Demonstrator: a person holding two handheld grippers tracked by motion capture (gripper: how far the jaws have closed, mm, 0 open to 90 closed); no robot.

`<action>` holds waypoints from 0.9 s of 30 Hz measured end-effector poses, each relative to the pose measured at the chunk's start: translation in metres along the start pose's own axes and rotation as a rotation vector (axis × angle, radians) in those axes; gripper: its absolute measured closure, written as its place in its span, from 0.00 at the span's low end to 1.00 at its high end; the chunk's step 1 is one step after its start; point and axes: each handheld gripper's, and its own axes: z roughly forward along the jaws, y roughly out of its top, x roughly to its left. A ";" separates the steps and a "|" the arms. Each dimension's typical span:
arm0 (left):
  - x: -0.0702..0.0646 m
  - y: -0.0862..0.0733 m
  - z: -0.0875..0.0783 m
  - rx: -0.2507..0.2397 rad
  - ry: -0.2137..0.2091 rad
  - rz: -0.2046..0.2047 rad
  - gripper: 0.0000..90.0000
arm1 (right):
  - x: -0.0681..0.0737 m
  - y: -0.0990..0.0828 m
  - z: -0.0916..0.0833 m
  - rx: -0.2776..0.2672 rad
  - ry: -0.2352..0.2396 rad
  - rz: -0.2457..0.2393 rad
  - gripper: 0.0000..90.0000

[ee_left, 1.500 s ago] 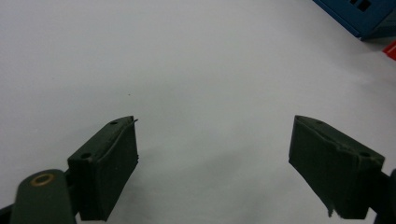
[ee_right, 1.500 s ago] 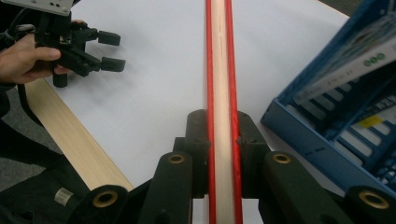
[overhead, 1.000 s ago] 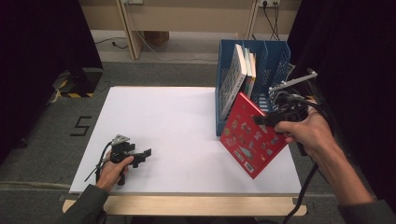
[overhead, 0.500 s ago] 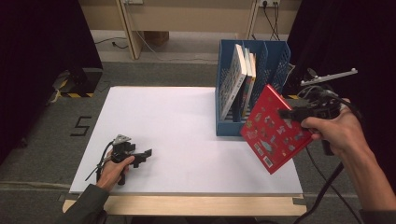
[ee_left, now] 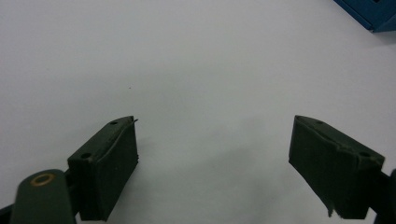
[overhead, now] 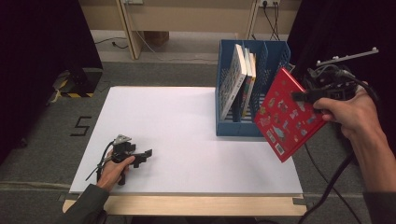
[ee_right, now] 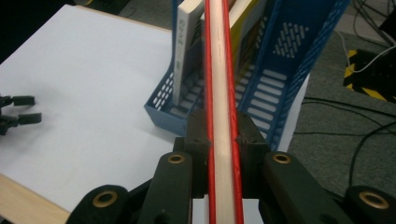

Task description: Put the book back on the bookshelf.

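Red book point(overhead: 287, 114) clamped in right gripper point(overhead: 303, 96); left gripper point(overhead: 145, 155) gapes empty.

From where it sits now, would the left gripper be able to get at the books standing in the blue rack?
Probably yes. The left gripper rests near the table's front edge with its fingers open and empty, and bare white table lies between it and the blue rack. The red book, held up at the rack's other side, is not in its way.
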 end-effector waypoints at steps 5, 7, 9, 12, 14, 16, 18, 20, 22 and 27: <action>0.000 0.000 0.001 0.004 -0.001 0.002 0.17 | -0.008 0.016 0.003 -0.015 -0.036 0.020 0.88; 0.000 0.000 0.000 0.004 -0.002 0.002 0.17 | -0.012 0.022 0.005 -0.027 -0.052 0.034 0.88; 0.000 0.000 0.000 0.004 -0.003 0.001 0.17 | -0.017 0.028 0.008 -0.031 -0.066 0.043 0.88; 0.000 0.000 0.000 0.004 -0.003 -0.001 0.17 | -0.024 0.036 0.012 -0.044 -0.084 0.065 0.88; 0.000 0.000 0.000 0.003 -0.004 -0.001 0.17 | -0.029 0.041 0.016 -0.052 -0.096 0.079 0.88; 0.000 0.000 0.000 0.004 -0.003 0.001 0.17 | -0.033 0.046 0.020 -0.065 -0.107 0.095 0.88; -0.001 0.000 0.000 0.003 -0.005 0.001 0.17 | -0.038 0.050 0.027 -0.069 -0.116 0.113 0.88; 0.000 0.000 0.000 0.002 -0.004 0.001 0.17 | -0.043 0.054 0.033 -0.068 -0.130 0.127 0.88; 0.000 0.000 0.000 0.002 -0.002 0.003 0.17 | -0.046 0.058 0.038 -0.069 -0.147 0.137 0.88; -0.001 0.000 0.000 0.005 -0.004 0.007 0.17 | -0.053 0.069 0.051 -0.065 -0.175 0.162 0.88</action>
